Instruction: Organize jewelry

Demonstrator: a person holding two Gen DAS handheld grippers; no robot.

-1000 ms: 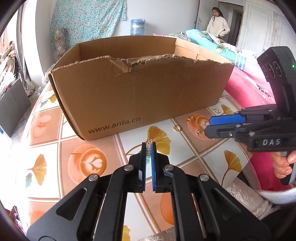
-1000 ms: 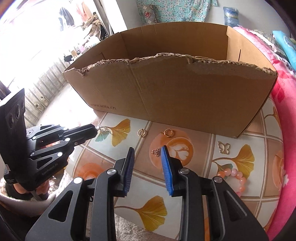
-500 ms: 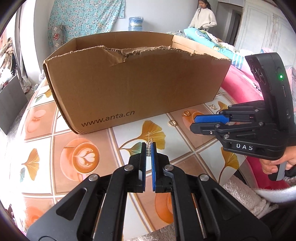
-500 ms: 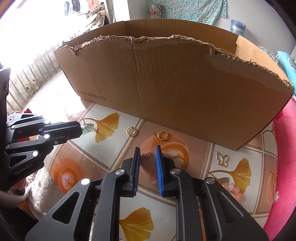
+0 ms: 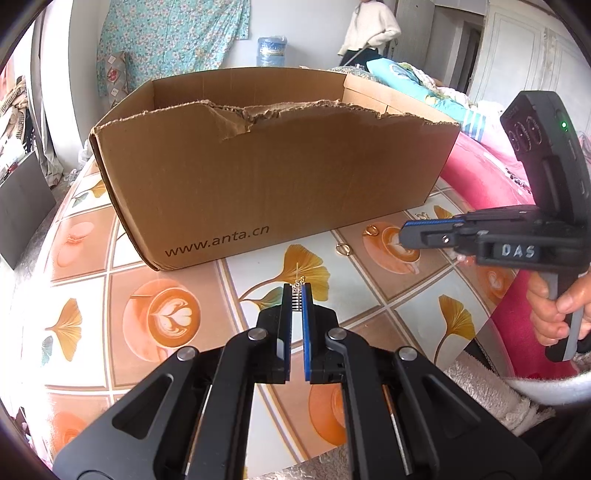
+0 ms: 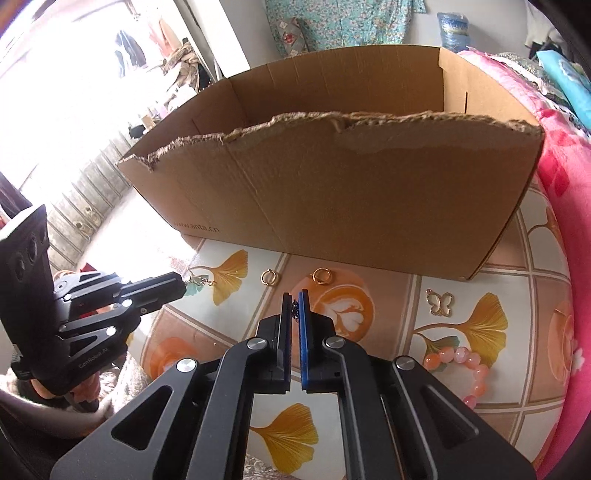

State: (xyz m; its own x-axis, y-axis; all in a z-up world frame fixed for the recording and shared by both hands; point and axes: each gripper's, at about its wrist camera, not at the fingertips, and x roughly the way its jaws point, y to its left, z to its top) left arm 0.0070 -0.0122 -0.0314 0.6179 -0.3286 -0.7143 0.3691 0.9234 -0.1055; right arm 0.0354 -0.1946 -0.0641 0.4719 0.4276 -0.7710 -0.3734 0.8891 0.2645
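My left gripper is shut on a small gold dangling earring, held above the table in front of the cardboard box. In the right wrist view the earring hangs from the left gripper. My right gripper is shut on a small dark trinket and is lifted over the table. Two gold hoops, a butterfly pendant and a pink bead bracelet lie on the table.
The open box with a torn front edge fills the back of the round patterned table. A pink blanket lies to the right. A person stands far behind.
My right gripper closed on the small trinket and lifted it off the table. Both grippers rose a little toward the box. My left gripper kept its hold on the earring.
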